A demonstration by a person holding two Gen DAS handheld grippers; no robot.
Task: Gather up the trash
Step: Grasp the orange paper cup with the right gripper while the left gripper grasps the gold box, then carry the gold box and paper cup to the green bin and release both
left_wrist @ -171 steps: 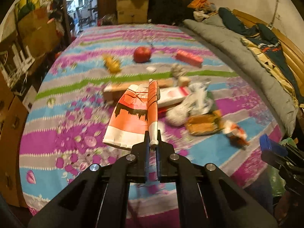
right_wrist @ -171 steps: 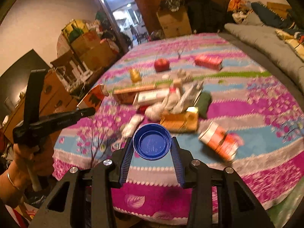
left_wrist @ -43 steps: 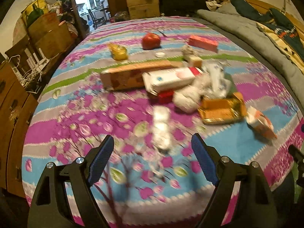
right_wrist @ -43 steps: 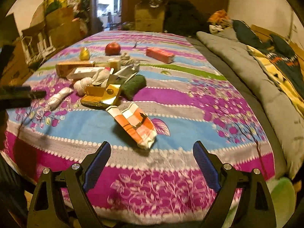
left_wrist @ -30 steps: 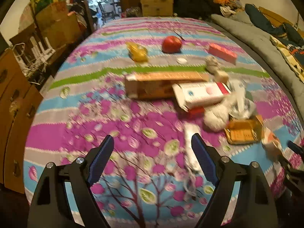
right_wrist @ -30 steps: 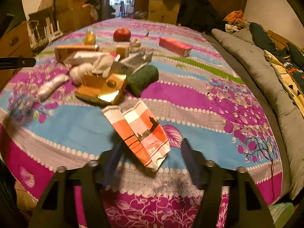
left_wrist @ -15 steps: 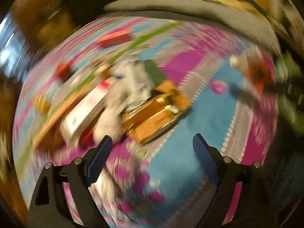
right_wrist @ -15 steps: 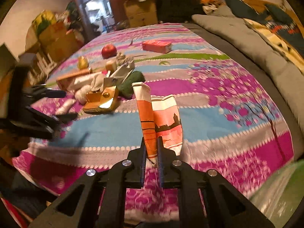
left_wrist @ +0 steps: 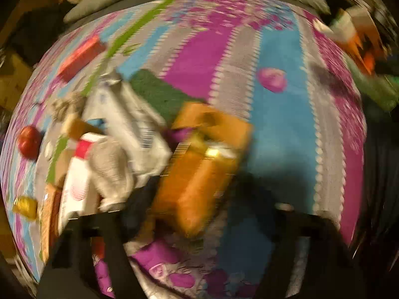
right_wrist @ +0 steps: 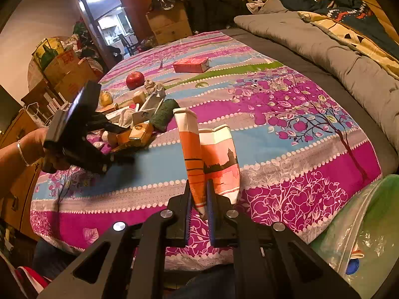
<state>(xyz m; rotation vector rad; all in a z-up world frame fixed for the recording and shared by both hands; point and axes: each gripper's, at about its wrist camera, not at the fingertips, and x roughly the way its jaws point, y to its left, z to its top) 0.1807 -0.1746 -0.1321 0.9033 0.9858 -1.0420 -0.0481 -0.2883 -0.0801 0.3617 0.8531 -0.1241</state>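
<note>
My right gripper (right_wrist: 199, 199) is shut on a crumpled orange-and-white paper bag (right_wrist: 207, 157) and holds it above the bed's near edge. The bag also shows, blurred, at the top right of the left wrist view (left_wrist: 356, 35). My left gripper (left_wrist: 189, 214) is open, its jaws wide around an orange box (left_wrist: 199, 172) in the trash pile. In the right wrist view the left gripper (right_wrist: 119, 144) reaches into that pile beside the orange box (right_wrist: 139, 132). The left wrist view is blurred by motion.
The pile holds a white carton (right_wrist: 117, 113), a white wad (left_wrist: 109, 172), a dark green cloth (right_wrist: 163, 112) and crumpled paper (right_wrist: 153, 86). A red apple (right_wrist: 135, 79) and a red box (right_wrist: 190, 65) lie further back. A green plastic bag (right_wrist: 361, 224) hangs at the near right.
My right gripper closed on the orange-and-white bag and lifted it off the bedspread. My left gripper swung from the bed's left side in to the orange box.
</note>
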